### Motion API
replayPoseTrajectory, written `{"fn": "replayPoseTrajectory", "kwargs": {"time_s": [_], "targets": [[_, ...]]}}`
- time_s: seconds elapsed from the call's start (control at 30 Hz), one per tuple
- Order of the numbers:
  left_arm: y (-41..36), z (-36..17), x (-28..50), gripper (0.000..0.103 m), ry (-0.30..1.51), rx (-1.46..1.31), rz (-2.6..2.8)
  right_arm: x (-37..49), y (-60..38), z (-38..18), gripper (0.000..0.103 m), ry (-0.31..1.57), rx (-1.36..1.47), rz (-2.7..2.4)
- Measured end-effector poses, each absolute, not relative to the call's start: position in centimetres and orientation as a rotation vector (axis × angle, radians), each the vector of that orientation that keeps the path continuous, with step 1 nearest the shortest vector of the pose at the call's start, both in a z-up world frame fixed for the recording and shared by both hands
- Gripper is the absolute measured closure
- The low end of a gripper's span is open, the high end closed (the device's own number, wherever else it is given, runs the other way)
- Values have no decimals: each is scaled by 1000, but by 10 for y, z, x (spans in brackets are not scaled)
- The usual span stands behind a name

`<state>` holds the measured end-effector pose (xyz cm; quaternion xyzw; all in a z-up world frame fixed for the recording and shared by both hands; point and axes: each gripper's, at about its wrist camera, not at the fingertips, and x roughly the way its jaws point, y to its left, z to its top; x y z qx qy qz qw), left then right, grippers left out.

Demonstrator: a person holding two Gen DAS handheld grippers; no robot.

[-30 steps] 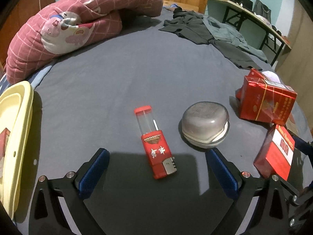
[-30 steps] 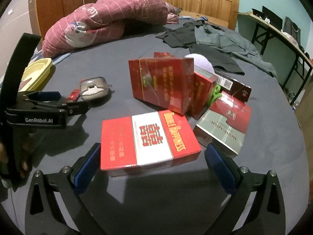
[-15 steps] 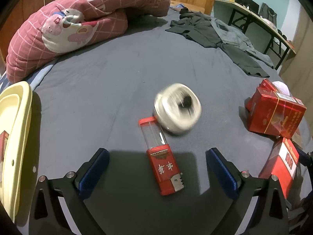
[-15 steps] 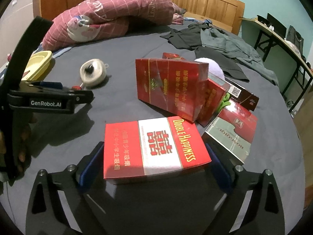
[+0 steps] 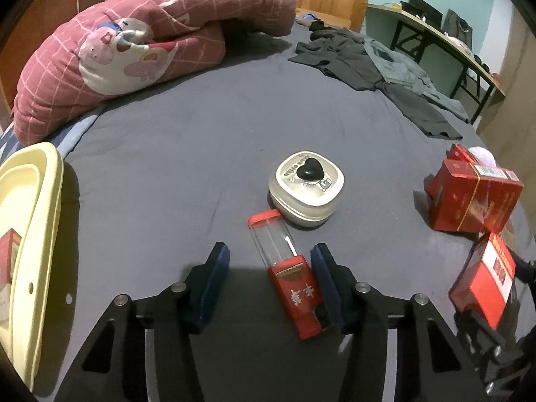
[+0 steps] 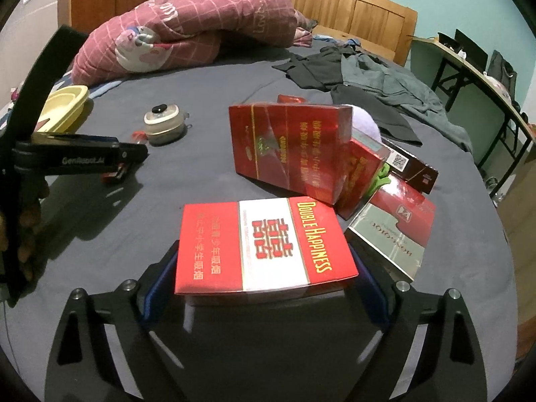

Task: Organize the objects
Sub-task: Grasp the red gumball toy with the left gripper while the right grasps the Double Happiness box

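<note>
A red dispenser with a clear tube (image 5: 291, 278) lies on the dark grey bedsheet between the fingers of my left gripper (image 5: 269, 254). Its jaws are closing: the right pad (image 5: 323, 268) is against the dispenser's side, the left pad stands apart. A silver tin with a black heart (image 5: 306, 187) rests just beyond it. My right gripper (image 6: 264, 258) is closing on a red and white carton (image 6: 264, 241), with both pads against its ends. In the right wrist view my left gripper (image 6: 134, 154) reaches in from the left, near the tin (image 6: 163, 123).
A pale yellow basin (image 5: 30, 207) sits at the bed's left edge, with a red box inside. More red cartons (image 6: 288, 147) and a dark box (image 6: 412, 167) lie piled behind the held carton. A pink quilt (image 5: 150, 40) and dark clothes (image 5: 368, 57) lie further back.
The silver tin tumbled from the right of the dispenser to just behind it and now lies heart side up. The left jaws narrowed around the dispenser. The right jaws closed onto the carton.
</note>
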<state>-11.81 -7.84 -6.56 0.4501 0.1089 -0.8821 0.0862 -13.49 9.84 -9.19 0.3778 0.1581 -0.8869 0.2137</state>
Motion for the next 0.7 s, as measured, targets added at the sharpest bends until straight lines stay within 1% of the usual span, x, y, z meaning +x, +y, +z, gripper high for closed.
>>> {"fn": "replayPoseTrajectory", "kwargs": {"time_s": [0.03, 0.3, 0.37, 0.7], "targets": [[-79, -65, -118, 55, 317, 1353, -2646, -135, 99, -91, 12, 432, 1043, -2463], [-89, -64, -110, 78, 318, 1365, -2666, -132, 98, -88, 12, 441, 1013, -2467], [-91, -64, -107, 81, 327, 1365, -2671, -129, 98, -86, 12, 441, 992, -2467], [-91, -62, -101, 81, 325, 1370, -2689, -128, 98, -84, 12, 439, 989, -2475]]}}
